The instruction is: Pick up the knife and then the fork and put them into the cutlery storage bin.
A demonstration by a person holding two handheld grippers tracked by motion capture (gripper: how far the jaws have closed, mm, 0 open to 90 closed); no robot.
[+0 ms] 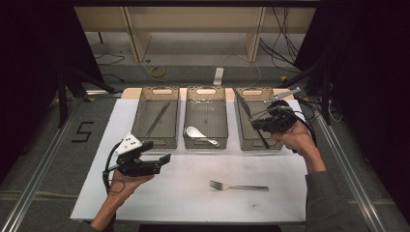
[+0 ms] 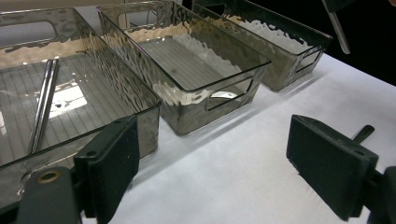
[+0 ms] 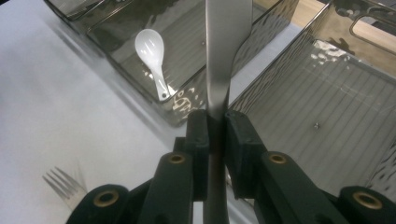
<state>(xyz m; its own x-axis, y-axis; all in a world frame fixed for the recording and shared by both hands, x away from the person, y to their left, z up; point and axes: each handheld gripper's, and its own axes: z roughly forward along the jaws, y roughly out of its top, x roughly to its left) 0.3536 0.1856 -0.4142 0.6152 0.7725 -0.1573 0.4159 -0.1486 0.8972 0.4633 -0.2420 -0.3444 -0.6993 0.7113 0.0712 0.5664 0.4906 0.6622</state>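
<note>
My right gripper (image 1: 256,122) is shut on a steel table knife (image 1: 244,107) and holds it in the air over the right-hand grey clear bin (image 1: 240,137). In the right gripper view the knife blade (image 3: 225,51) runs up from between the closed jaws of that gripper (image 3: 215,126), above the gap between two bins. My left gripper (image 1: 166,158) hovers low over the front left of the white mat (image 1: 193,203), jaws wide apart with nothing between them (image 2: 219,163). A steel fork (image 1: 237,186) lies flat on the mat at front centre.
Three bins stand side by side at the back of the mat. The left bin (image 1: 139,116) holds thin metal chopsticks (image 1: 157,118). A white spoon (image 1: 196,133) lies in the middle bin (image 1: 206,87). Dark frames and rails flank the table.
</note>
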